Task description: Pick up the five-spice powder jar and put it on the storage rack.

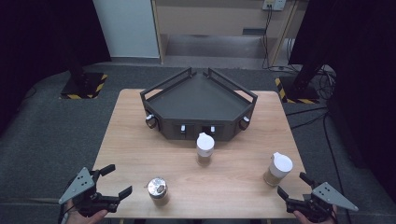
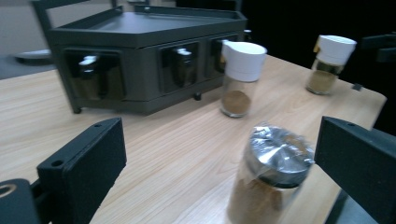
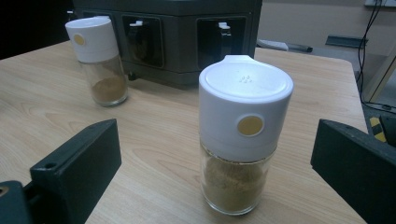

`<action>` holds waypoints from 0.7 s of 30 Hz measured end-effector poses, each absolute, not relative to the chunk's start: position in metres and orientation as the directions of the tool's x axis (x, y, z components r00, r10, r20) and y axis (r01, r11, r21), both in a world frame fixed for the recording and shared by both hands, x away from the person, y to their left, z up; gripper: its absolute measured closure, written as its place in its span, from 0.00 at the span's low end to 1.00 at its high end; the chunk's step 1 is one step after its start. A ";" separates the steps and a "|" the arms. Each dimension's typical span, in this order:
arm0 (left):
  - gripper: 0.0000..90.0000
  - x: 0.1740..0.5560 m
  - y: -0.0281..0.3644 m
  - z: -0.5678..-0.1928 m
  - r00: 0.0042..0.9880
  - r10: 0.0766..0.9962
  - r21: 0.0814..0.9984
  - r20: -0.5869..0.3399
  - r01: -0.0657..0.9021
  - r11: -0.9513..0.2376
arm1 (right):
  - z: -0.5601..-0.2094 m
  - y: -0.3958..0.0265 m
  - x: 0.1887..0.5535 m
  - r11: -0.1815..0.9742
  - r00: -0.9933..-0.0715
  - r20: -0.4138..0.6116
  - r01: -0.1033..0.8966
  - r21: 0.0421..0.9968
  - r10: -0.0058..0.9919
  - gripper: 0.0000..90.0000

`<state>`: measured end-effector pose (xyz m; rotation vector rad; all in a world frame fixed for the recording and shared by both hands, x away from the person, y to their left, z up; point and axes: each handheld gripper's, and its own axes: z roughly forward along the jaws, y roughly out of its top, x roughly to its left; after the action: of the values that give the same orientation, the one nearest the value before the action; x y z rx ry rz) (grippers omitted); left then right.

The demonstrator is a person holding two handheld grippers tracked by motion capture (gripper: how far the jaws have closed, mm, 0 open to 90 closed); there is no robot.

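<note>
- Left claw (image 1: 115, 181) spread wide, holding nothing, near the bench's (image 1: 140, 154) front edge.
- Foil-topped jar (image 1: 158, 191) stands upright just beside it.
- Right claw (image 1: 295, 184) spread wide, empty.
- White-capped shaker (image 1: 278, 169) stands upright just ahead.
</note>
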<state>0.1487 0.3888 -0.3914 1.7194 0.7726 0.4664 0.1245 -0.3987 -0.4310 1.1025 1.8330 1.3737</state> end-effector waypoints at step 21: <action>0.02 0.180 0.352 -0.405 0.789 0.607 0.937 -0.094 0.276 -0.213 | -0.431 -0.399 0.124 0.124 -0.484 0.020 0.264 0.956 0.875 0.03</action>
<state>0.1800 0.3524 -0.4049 1.8037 0.6817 0.3514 0.1244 -0.3995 -0.4310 1.0993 1.8336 1.3749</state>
